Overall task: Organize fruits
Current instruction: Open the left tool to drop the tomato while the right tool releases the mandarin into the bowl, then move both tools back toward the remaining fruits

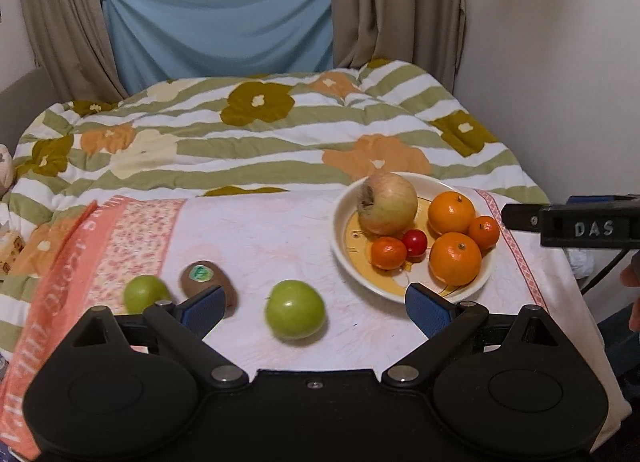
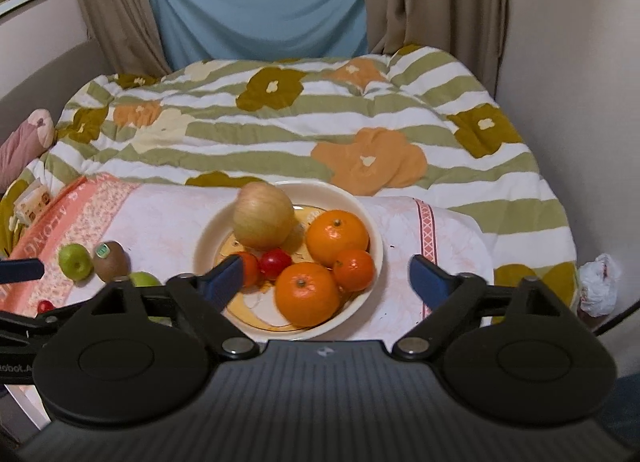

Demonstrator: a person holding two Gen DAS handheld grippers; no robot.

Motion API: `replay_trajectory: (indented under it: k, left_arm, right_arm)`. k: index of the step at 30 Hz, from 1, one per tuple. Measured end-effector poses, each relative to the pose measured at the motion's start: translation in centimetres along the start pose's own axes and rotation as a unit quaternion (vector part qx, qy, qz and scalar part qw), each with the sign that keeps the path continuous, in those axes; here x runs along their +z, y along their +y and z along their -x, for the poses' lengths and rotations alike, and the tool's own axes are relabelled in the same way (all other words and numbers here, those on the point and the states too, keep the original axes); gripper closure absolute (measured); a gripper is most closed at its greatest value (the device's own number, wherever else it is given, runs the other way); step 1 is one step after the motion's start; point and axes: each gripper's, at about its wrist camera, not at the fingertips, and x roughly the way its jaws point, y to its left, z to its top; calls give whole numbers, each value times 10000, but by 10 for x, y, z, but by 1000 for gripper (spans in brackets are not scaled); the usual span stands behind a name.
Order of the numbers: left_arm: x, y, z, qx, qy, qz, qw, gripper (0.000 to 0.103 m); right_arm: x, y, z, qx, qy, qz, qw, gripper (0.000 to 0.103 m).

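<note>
A cream bowl (image 1: 344,202) (image 2: 372,230) on a pink-white towel holds a pale apple (image 1: 387,203) (image 2: 263,216), two oranges (image 1: 455,258) (image 2: 307,293), two small tangerines (image 1: 388,252) and a red cherry tomato (image 1: 414,241) (image 2: 275,261). On the towel lie a green fruit (image 1: 295,309), a kiwi (image 1: 206,280) (image 2: 111,260) and another green fruit (image 1: 145,293) (image 2: 75,260). My left gripper (image 1: 314,310) is open, empty, with the nearer green fruit between its fingers' line. My right gripper (image 2: 326,280) is open, empty, just in front of the bowl.
The towel (image 1: 260,238) lies on a floral striped quilt (image 1: 240,134) covering a bed. Walls close in on the right. A small red fruit (image 2: 45,305) sits at the towel's left front. A white crumpled bag (image 2: 600,282) lies at the right edge.
</note>
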Motion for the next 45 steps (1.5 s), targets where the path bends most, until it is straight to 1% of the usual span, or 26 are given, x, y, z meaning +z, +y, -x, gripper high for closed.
replay_trajectory:
  k: [2, 5, 9, 12, 15, 19, 23, 26, 29, 33, 34, 35, 38, 41, 45]
  left_arm:
    - [-3, 10, 11, -67, -21, -32, 10000, 4]
    - [-9, 25, 25, -174, -72, -67, 9998, 4]
    - [-18, 46, 39, -123, -136, -167, 9997, 1]
    - [-27, 65, 44, -10, -177, -258, 9995, 0]
    - [-34, 83, 45, 85, -135, -369, 9992, 0]
    - [-47, 109, 45, 101, -133, -413, 9990, 0]
    - [-59, 130, 34, 313, -15, -520, 9982, 0]
    - [-65, 148, 22, 285, 90, -462, 9985, 1]
    - [-70, 163, 5, 248, 259, -377, 9986, 7]
    - [-78, 181, -20, 169, 479, -216, 9985, 11]
    - [-80, 184, -27, 166, 533, -155, 9983, 14]
    - [-81, 187, -33, 158, 575, -90, 9982, 18]
    - [-85, 196, -48, 120, 700, 167, 9973, 25]
    - [-87, 198, -57, 173, 752, 330, 9965, 28]
    - [-89, 198, -65, 165, 782, 403, 9960, 29]
  right_arm:
    - [-1, 11, 14, -22, -156, 17, 9999, 0]
    - [-2, 34, 30, -163, -229, 165, 9995, 0]
    - [-7, 65, 45, -231, -276, 129, 9993, 0]
    - [-14, 85, 49, -289, -344, -14, 9990, 0]
    - [-20, 104, 47, -326, -268, -40, 9991, 0]
    - [-28, 127, 43, -301, -267, -100, 9991, 0]
    - [-37, 148, 30, -276, -187, -195, 9993, 0]
    - [-44, 162, 19, -286, -117, -207, 9993, 0]
    - [-53, 174, 5, -291, -49, -244, 9993, 0]
    - [-64, 185, -16, -285, 26, -281, 9992, 0]
    - [-66, 187, -21, -298, 38, -290, 9991, 0]
    - [-69, 188, -26, -314, 46, -299, 9990, 0]
    - [-74, 192, -41, -338, 58, -342, 9988, 0]
    - [-78, 194, -52, -370, 54, -355, 9987, 0]
    - [-83, 195, -65, -412, 101, -325, 9986, 0]
